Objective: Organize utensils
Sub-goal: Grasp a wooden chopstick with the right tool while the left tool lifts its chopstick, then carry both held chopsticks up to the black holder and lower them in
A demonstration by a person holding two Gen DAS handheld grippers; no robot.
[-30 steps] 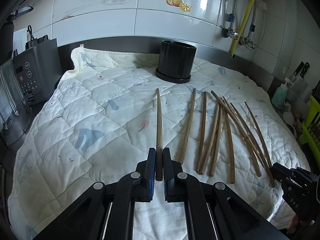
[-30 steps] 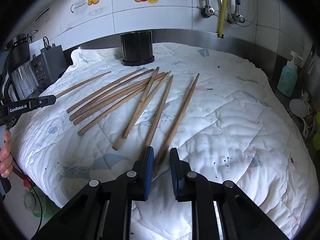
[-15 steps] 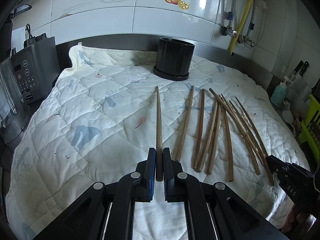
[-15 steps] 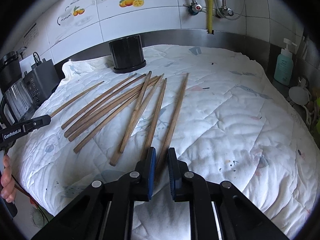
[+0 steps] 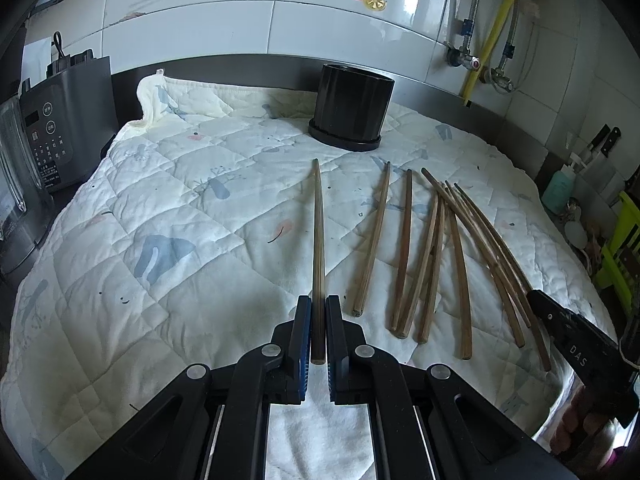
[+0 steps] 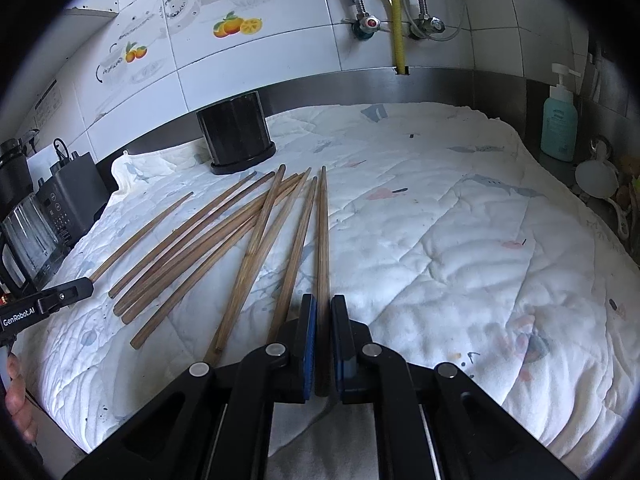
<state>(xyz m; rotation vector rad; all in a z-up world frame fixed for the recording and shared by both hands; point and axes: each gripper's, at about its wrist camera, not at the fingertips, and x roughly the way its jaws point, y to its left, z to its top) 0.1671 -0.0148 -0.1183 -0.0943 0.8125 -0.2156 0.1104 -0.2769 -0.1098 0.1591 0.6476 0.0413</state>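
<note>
My left gripper (image 5: 318,312) is shut on the thick end of one wooden chopstick (image 5: 318,236), which points toward the black utensil holder (image 5: 351,108) at the back of the quilted cloth (image 5: 180,216). Several more chopsticks (image 5: 436,256) lie on the cloth to its right. My right gripper (image 6: 323,312) is shut on the rightmost chopstick (image 6: 323,232), which points ahead along the cloth. The other chopsticks (image 6: 208,248) fan out to its left, below the holder (image 6: 236,136). Each gripper shows at the edge of the other's view.
A dark blender base (image 5: 60,128) stands at the left edge of the counter. A teal soap bottle (image 6: 560,124) stands at the right. Pipes and a yellow hose (image 6: 396,12) run down the tiled wall behind.
My right gripper moved forward and closed on the rightmost chopstick. My left gripper kept its hold and lifted its chopstick slightly toward the holder.
</note>
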